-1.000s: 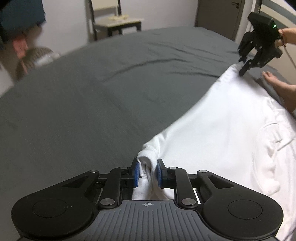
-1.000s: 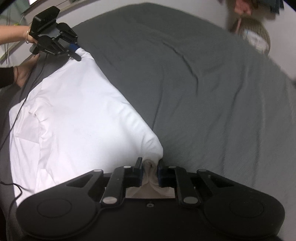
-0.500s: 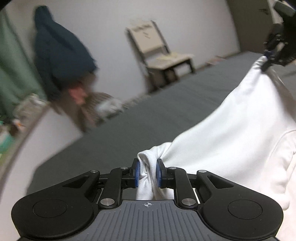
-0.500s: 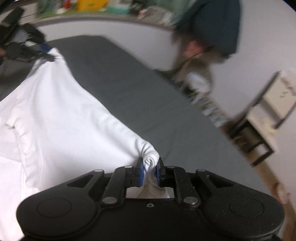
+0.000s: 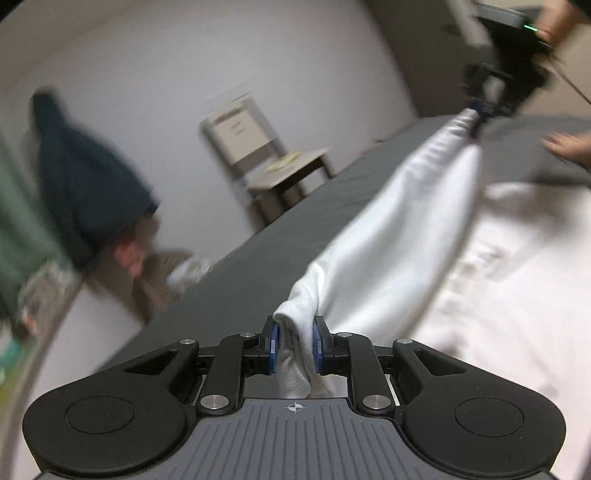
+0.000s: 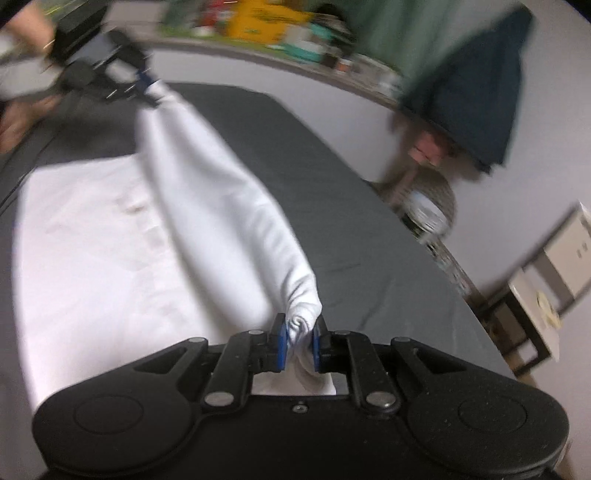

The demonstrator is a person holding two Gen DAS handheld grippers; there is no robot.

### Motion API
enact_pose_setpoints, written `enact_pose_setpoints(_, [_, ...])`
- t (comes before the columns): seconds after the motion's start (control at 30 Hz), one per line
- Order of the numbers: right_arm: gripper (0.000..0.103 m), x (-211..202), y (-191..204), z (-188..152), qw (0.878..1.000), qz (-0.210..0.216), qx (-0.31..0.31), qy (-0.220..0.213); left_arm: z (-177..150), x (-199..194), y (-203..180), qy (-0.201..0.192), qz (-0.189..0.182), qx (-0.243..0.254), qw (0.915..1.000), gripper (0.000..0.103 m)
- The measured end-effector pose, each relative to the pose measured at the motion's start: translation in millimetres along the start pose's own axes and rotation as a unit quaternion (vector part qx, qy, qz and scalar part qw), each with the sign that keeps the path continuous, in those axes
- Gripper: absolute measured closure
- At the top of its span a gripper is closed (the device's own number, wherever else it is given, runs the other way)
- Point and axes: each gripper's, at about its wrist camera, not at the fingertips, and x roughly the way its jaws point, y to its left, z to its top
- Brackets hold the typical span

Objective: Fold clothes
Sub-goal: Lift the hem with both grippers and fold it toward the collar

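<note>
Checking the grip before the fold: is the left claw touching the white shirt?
Touching. The left wrist view shows the left claw pinching a bunched edge of the shirt between its blue pads.

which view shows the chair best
The left wrist view: the chair stands against the wall, back, seat and legs visible, though blurred. The right wrist view catches it only at the right edge, cropped and tilted.

Motion blur smears the dark hanging jacket (image 5: 88,184), the chair (image 5: 258,155) and the shelf clutter (image 6: 273,33) past reading. The far tool (image 5: 506,81) is blurred too, so its grip on the white garment (image 5: 406,236) stays unclear. The garment runs off the frame's lower right.
</note>
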Motion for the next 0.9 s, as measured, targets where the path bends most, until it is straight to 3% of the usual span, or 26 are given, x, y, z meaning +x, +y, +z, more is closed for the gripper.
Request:
enact_pose_setpoints(0.13, [0.090, -22, 50, -17, 0.999, 0.012, -0.032, 0.015, -17, -45, -39, -0.005, -0.022, 0.041, 0.9989, 0.085])
enact_pose_setpoints(0.3, [0.088, -18, 121, -34, 0.990, 0.024, -0.114, 0.081, -36, -60, -77, 0.042, -0.038, 0.079, 0.9953, 0.085])
enact_pose_setpoints(0.33, [0.084, -14, 129, -34, 0.986, 0.019, -0.136, 0.094, -38, -61, -88, 0.053, -0.035, 0.110, 0.9919, 0.077])
enact_pose_setpoints(0.4, [0.076, -8, 144, -35, 0.980, 0.007, -0.168, 0.108, -37, -60, -109, 0.068, -0.021, 0.171, 0.9827, 0.070])
enact_pose_setpoints(0.43, [0.066, -7, 151, -35, 0.978, 0.001, -0.177, 0.112, -37, -59, -119, 0.073, -0.014, 0.199, 0.9771, 0.061])
enact_pose_setpoints(0.47, [0.056, -6, 155, -35, 0.977, -0.006, -0.183, 0.113, -36, -58, -126, 0.074, -0.008, 0.222, 0.9723, 0.043])
enact_pose_setpoints(0.5, [0.052, -5, 157, -36, 0.975, -0.013, -0.190, 0.113, -34, -59, -131, 0.069, -0.002, 0.238, 0.9687, 0.029])
enact_pose_setpoints(0.53, [0.051, -6, 159, -38, 0.973, -0.018, -0.199, 0.112, -34, -61, -136, 0.060, 0.006, 0.255, 0.9651, 0.006])
enact_pose_setpoints(0.57, [0.051, -1, 153, -38, 0.972, -0.021, -0.210, 0.108, -34, -63, -141, 0.048, 0.013, 0.272, 0.9609, 0.002])
enact_pose_setpoints(0.63, [0.051, 5, 152, -35, 0.967, -0.029, -0.230, 0.102, -34, -64, -149, 0.036, 0.018, 0.317, 0.9475, 0.002])
enact_pose_setpoints(0.73, [0.051, 19, 156, -32, 0.959, -0.041, -0.256, 0.110, -35, -51, -156, 0.066, 0.033, 0.376, 0.9237, 0.002])
enact_pose_setpoints(0.9, [0.056, 43, 164, -28, 0.938, -0.053, -0.321, 0.118, -22, -30, -168, 0.088, 0.034, 0.424, 0.9005, 0.002])
